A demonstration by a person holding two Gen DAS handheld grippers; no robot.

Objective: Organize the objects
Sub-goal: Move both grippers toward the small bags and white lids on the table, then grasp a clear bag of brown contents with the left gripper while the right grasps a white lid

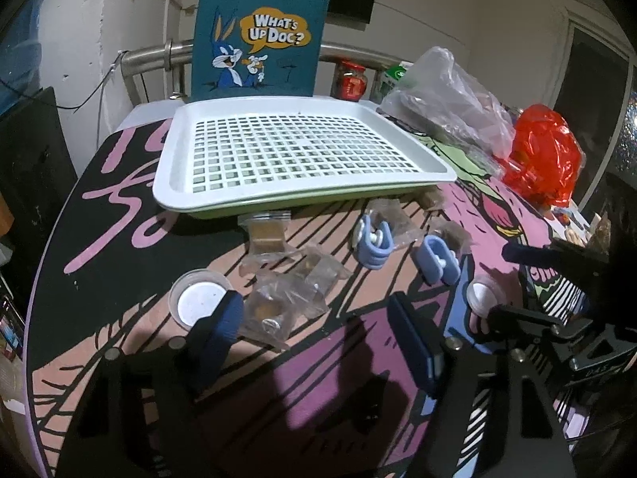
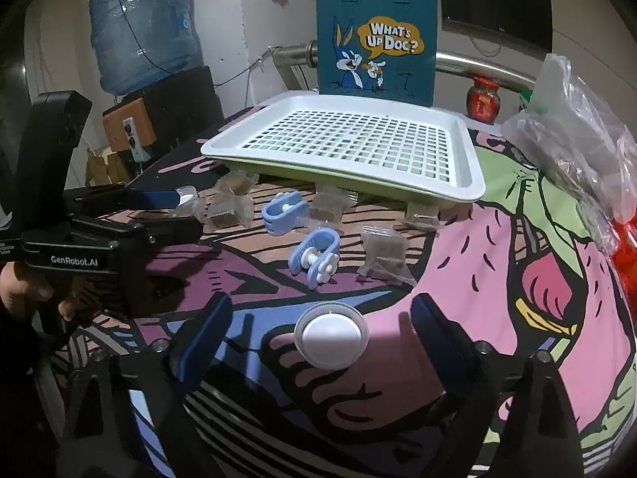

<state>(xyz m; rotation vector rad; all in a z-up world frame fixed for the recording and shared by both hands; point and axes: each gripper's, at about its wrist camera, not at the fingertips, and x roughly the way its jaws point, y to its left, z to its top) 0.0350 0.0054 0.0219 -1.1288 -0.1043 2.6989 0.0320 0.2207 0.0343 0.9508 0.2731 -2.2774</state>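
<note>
A white perforated tray rests on a green one at the back of the cartoon-print table. In front lie two blue clips, several small clear bags of brown pieces, and two round clear tubs with white lids. My left gripper is open. A crumpled clear bag lies just inside its left finger, and one tub sits outside that finger. My right gripper is open around the other tub, with a gap on both sides.
A teal cartoon tote bag stands behind the tray. Clear plastic bags and a red plastic bag are heaped at the right, with a red jar beyond. A water bottle stands off the table's left. The left gripper reaches in from the left.
</note>
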